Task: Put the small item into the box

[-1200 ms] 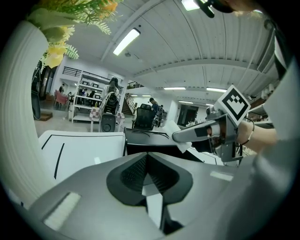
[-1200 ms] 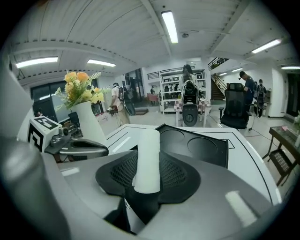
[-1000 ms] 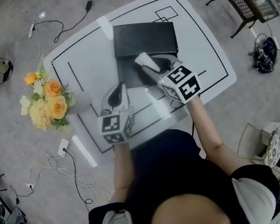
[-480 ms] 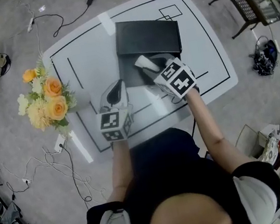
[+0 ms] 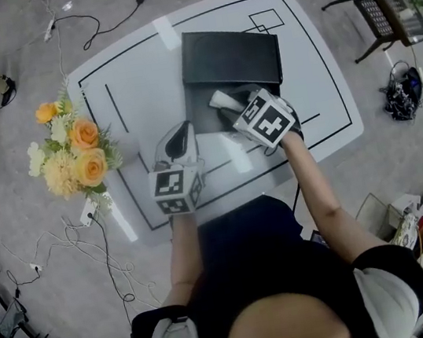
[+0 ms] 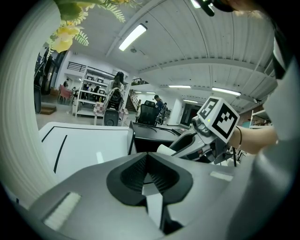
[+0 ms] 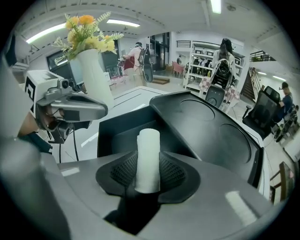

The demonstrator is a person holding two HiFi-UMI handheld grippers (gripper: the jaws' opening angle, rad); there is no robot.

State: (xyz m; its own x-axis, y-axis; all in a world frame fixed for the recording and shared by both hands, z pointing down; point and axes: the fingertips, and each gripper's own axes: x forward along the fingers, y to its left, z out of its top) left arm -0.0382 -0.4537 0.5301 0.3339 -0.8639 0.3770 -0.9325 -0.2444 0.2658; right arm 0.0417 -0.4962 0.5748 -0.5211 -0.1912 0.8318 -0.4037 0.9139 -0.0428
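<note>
The small item is a white roll (image 7: 148, 159). It stands upright between the jaws of my right gripper (image 7: 148, 171), which is shut on it. In the head view the right gripper (image 5: 227, 104) tilts down over the open tray of the black box (image 5: 205, 117), with the roll (image 5: 221, 98) poking out at its tip. The box's lid (image 5: 230, 58) lies open behind the tray. My left gripper (image 5: 183, 133) rests low on the white mat, left of the box. In its own view its jaws (image 6: 149, 176) are shut with nothing between them, and the right gripper (image 6: 206, 136) shows beyond them.
A white vase of orange and yellow flowers (image 5: 76, 155) stands at the mat's left edge. The white mat (image 5: 133, 73) carries black outline markings. Cables (image 5: 89, 247) lie on the floor to the left, and a small side table (image 5: 388, 1) stands at the far right.
The right gripper has sunk toward the box tray with the roll and has rolled at the wrist. The left gripper has kept still.
</note>
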